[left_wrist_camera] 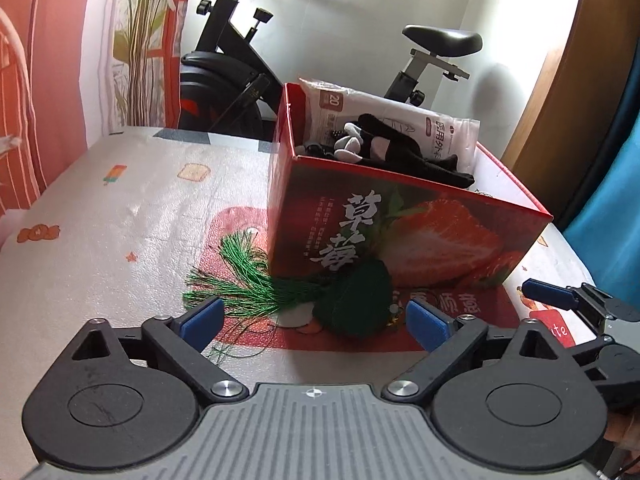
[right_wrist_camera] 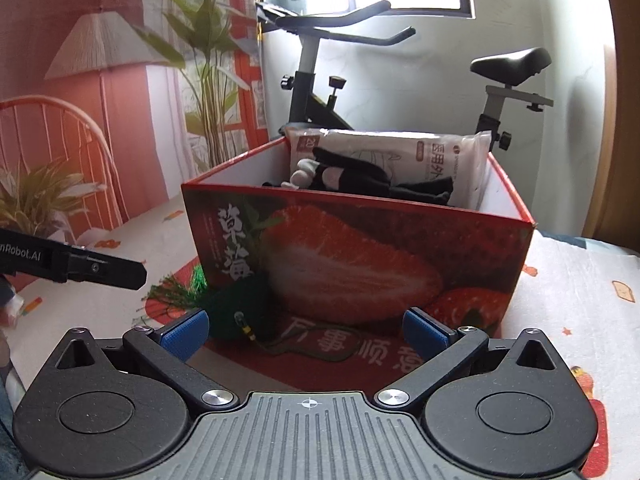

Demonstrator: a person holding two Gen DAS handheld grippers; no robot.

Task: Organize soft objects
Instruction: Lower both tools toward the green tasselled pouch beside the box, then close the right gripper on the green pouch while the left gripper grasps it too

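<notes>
the green tassel ornament [left_wrist_camera: 320, 300] lies on the mat just ahead of the left gripper [left_wrist_camera: 314, 320], between its wide-spread, empty fingers, touching the strawberry box [left_wrist_camera: 400, 232] beyond. its long axis runs crosswise, fringe to the left. the right gripper [right_wrist_camera: 306, 330], also wide and empty, has it off to its left, so the left looks nearer.

One red box [left_wrist_camera: 384, 224] stands on the tabletop [left_wrist_camera: 120, 220]. Inside it are two things: one white pack [left_wrist_camera: 400, 116] and one black plush toy [left_wrist_camera: 392, 148]. One green tasselled ornament [left_wrist_camera: 352, 300] lies outside, against the box's front. Two grippers show, left [left_wrist_camera: 316, 320] and right [right_wrist_camera: 306, 330]. One exercise bike [right_wrist_camera: 320, 92] stands behind.
</notes>
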